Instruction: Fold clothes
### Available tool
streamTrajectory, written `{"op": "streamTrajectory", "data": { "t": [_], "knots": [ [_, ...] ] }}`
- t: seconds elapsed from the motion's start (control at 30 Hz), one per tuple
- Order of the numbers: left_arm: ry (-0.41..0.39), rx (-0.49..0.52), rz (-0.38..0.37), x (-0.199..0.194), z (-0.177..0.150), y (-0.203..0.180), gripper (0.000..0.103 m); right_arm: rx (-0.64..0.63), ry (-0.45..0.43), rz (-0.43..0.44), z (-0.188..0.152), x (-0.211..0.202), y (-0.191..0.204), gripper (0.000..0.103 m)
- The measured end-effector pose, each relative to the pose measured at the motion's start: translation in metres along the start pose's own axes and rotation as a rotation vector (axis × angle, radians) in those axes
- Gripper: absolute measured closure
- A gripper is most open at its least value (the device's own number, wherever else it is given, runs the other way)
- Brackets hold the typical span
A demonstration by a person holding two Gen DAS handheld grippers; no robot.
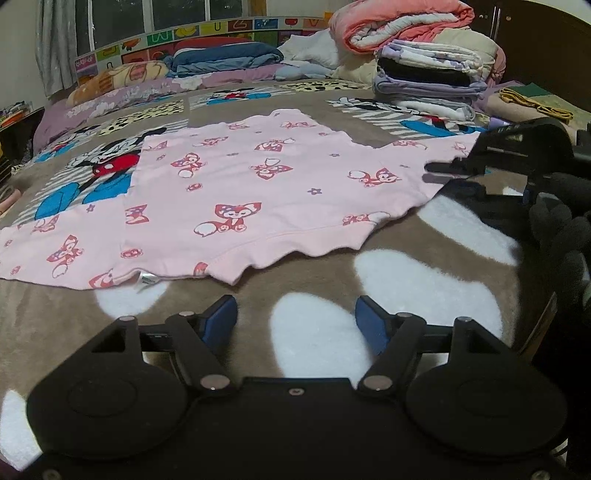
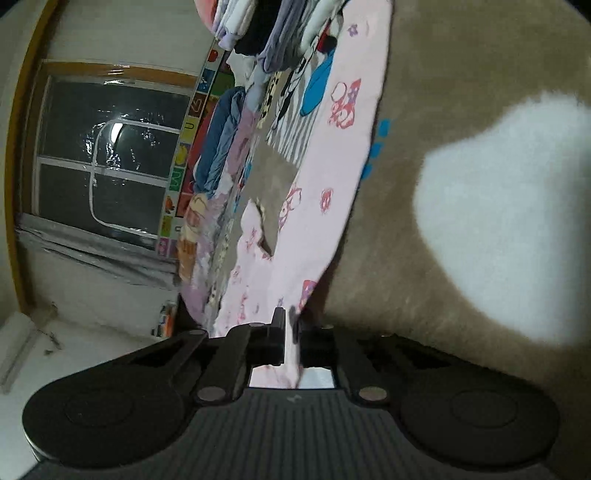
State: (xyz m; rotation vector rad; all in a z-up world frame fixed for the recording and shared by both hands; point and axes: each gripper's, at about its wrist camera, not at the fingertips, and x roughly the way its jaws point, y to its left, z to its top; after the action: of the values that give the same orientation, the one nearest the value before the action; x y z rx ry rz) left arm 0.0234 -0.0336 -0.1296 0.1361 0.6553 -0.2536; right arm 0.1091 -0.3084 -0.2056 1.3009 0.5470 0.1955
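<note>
A pink shirt (image 1: 236,192) with a red fox print lies spread flat on the brown cartoon blanket (image 1: 424,280). My left gripper (image 1: 297,321) is open and empty, low over the blanket just in front of the shirt's wavy hem. My right gripper (image 1: 443,171) is at the shirt's right sleeve, rolled on its side. In the right wrist view it (image 2: 290,317) is shut on the edge of the pink shirt (image 2: 314,206), and cloth shows between the fingers.
A stack of folded clothes (image 1: 428,77) and a rolled pink quilt (image 1: 399,22) stand at the back right. Pillows and bedding (image 1: 221,59) line the headboard. A window (image 2: 107,155) and wall are beyond the bed.
</note>
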Motion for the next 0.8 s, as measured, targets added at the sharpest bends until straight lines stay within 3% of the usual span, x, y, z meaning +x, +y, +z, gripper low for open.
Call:
{"op": "streamTrajectory", "data": {
  "t": [0.07,0.13,0.23,0.33,0.4,0.57,0.67,0.8],
  "knots": [
    [-0.001,-0.001,0.001,0.000,0.000,-0.001,0.031,0.027,0.012,0.032,0.000,-0.001,-0.001,0.073],
    [-0.002,-0.001,0.002,0.001,0.000,0.000,0.031,-0.004,0.054,0.039,-0.005,0.003,0.006,0.070],
    [-0.002,0.000,0.004,0.002,0.000,0.000,0.030,-0.012,0.112,0.041,-0.015,0.010,0.009,0.072],
    [-0.003,0.001,0.004,0.002,0.000,-0.001,0.030,-0.018,0.116,0.036,-0.017,0.014,0.013,0.072],
    [-0.004,0.002,0.005,0.002,0.000,-0.002,0.030,0.021,0.105,0.051,-0.015,0.017,0.011,0.073],
    [-0.009,0.002,0.000,0.002,0.000,-0.001,0.029,0.053,-0.004,0.024,-0.003,0.007,0.004,0.090],
    [-0.010,0.000,0.001,0.003,0.000,-0.001,0.028,0.070,0.007,0.038,0.000,0.013,0.001,0.089],
    [-0.014,0.002,0.003,0.004,0.000,-0.001,0.028,0.024,0.053,0.043,-0.006,0.024,0.009,0.079]
  ]
}}
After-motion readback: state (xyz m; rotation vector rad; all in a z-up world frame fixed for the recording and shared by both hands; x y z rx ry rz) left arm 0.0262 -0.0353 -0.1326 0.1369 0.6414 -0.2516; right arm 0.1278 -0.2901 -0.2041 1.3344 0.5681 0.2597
